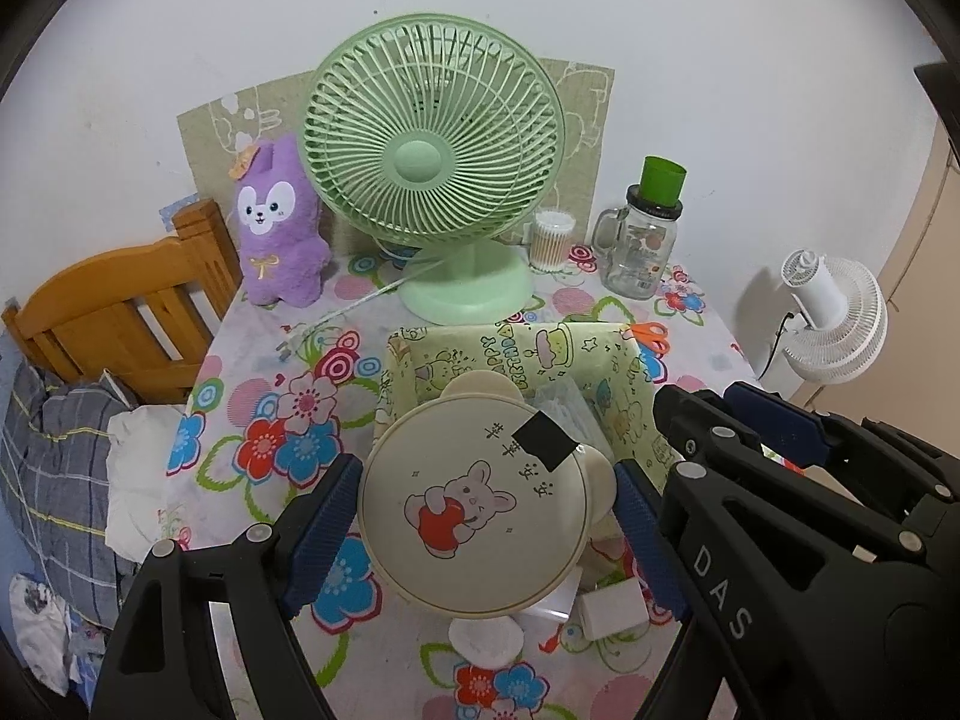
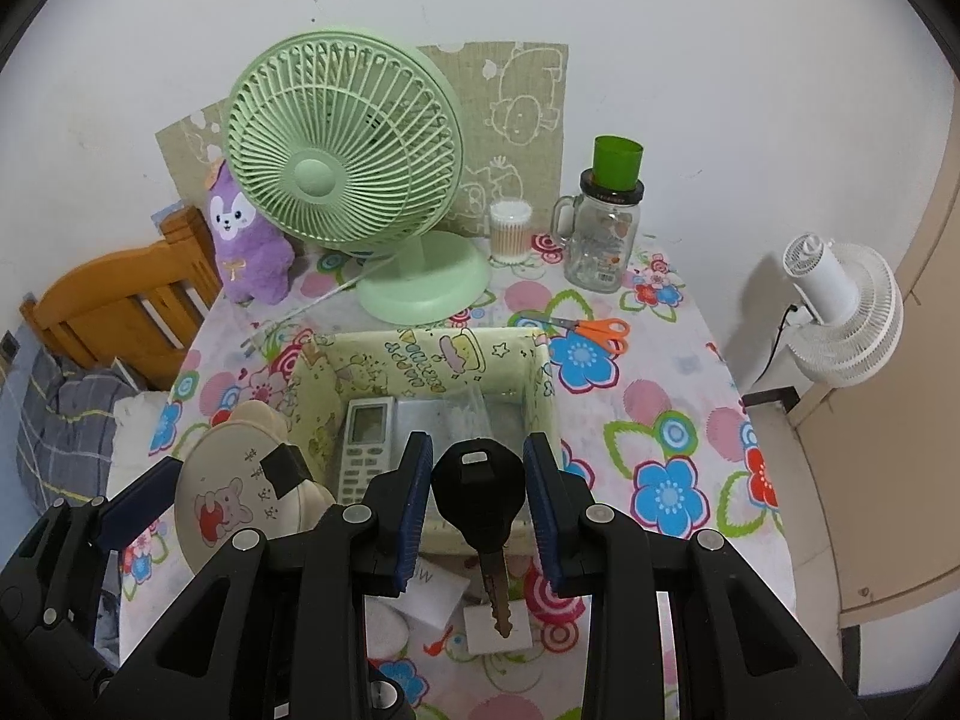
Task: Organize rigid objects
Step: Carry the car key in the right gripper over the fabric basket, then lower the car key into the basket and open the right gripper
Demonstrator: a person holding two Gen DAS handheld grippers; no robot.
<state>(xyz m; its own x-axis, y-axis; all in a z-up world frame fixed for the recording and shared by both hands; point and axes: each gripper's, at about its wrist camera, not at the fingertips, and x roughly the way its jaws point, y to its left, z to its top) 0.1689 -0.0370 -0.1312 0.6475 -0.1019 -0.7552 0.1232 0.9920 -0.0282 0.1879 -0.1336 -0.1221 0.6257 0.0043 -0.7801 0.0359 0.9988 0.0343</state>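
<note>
My left gripper (image 1: 480,516) is shut on a round cream case with a bear picture (image 1: 474,504) and holds it above the near left corner of the yellow fabric box (image 1: 516,354). It also shows in the right wrist view (image 2: 240,504). My right gripper (image 2: 478,498) is shut on a black-headed key (image 2: 478,480), blade hanging down, over the near wall of the box (image 2: 420,354). A white remote (image 2: 366,450) and clear plastic lie inside the box.
A green fan (image 1: 432,138), purple plush (image 1: 279,228), cotton-swab jar (image 1: 551,240), glass mug with green cup (image 1: 645,240) stand at the back. Orange scissors (image 2: 591,330) lie right of the box. White boxes (image 1: 612,609) and a pad (image 1: 486,639) lie near the front edge.
</note>
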